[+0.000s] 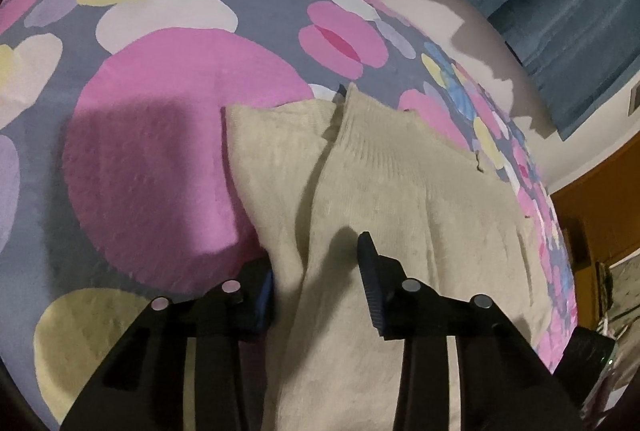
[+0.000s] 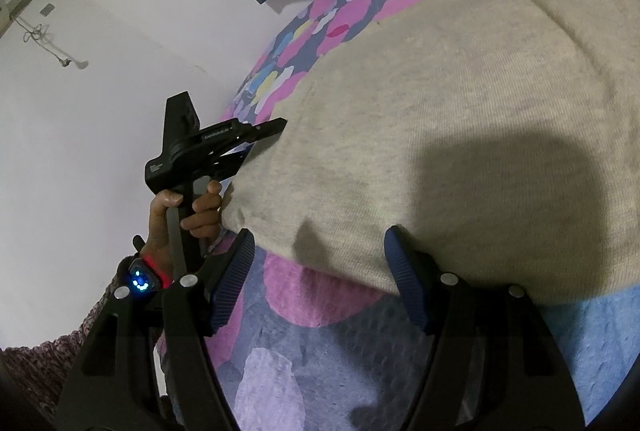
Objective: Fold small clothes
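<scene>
Already straddled a raised fold of the beige knitted garment (image 1: 400, 191) with the left gripper (image 1: 316, 275), jaws half-spread, unpinched; right gripper (image 2: 320, 275) spread wide at the hem.

- Left gripper (image 1: 316, 263): jaws part-way apart, astride a raised fold of the beige knit garment (image 1: 400, 199); pads not clearly pressing.
- Left hand (image 2: 192, 211) wraps its handle; a lit smartwatch (image 2: 140, 281) on the wrist.
- Right gripper (image 2: 320, 271): jaws wide, at the garment's near edge, gripping nothing.
</scene>
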Demonstrator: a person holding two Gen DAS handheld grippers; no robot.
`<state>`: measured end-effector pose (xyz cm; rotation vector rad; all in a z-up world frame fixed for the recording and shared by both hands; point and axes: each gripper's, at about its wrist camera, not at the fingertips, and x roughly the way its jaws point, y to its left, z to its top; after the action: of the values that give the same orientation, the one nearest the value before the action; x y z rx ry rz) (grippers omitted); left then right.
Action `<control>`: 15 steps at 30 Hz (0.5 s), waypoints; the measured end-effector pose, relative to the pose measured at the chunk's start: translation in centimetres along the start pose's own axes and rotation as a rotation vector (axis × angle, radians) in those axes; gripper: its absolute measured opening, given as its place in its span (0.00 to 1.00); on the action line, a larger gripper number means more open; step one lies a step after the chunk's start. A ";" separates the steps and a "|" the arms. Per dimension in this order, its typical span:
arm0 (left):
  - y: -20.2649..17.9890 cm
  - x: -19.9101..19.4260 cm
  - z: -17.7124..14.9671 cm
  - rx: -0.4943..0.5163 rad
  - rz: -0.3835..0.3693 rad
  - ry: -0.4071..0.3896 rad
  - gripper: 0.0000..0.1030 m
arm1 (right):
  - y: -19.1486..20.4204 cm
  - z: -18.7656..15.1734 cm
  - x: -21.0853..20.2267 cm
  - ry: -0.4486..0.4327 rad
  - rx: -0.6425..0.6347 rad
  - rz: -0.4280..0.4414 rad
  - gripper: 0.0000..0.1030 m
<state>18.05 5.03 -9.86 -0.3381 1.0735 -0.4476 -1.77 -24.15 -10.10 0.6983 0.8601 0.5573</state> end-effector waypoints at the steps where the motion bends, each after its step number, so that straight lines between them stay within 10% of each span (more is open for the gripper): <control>1: -0.1 0.1 0.1 0.002 0.003 -0.002 0.36 | 0.0 -0.1 -0.1 -0.001 0.000 0.001 0.65; 7: -0.6 0.5 0.1 0.020 0.012 -0.006 0.15 | 0.3 -0.7 -0.5 -0.005 0.002 0.012 0.66; 15: -2.3 -0.1 0.3 0.035 0.020 -0.015 0.11 | 0.5 -0.7 -0.5 -0.009 0.007 0.019 0.66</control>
<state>17.86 3.15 -8.59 -0.2986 1.0523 -0.4449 -2.67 -23.96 -9.84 0.7152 0.8485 0.5678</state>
